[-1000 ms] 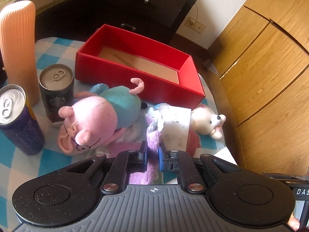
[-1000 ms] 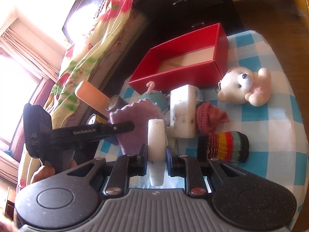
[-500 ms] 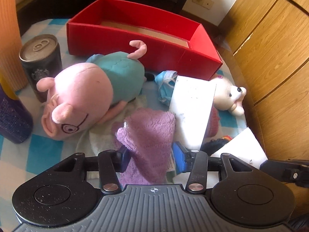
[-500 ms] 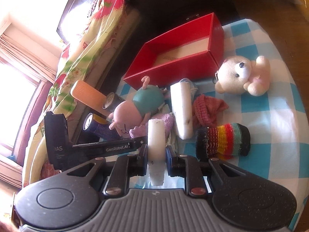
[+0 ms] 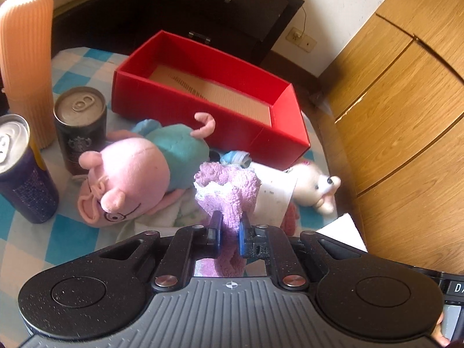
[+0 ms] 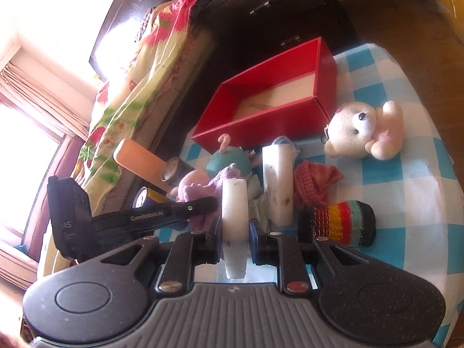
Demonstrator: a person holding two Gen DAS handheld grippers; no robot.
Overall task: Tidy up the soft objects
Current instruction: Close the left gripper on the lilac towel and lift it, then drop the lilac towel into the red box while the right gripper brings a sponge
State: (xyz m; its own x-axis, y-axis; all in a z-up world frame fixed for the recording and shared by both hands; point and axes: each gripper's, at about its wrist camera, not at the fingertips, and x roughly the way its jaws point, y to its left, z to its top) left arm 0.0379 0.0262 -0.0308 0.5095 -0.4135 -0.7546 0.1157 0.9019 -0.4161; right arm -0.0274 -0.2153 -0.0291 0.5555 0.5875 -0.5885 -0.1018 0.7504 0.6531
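The left gripper (image 5: pixel 229 229) has just closed again on the purple cloth (image 5: pixel 229 191), lifted now, ready for the red box (image 5: pixel 208 98).

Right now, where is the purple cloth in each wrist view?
Left wrist: the purple cloth sits low at centre, pinched in the left gripper, in front of the pig plush.
Right wrist: the cloth lies left of centre, behind the left gripper's black body, beside the white block in the right gripper.
Shared landmark: the red box.
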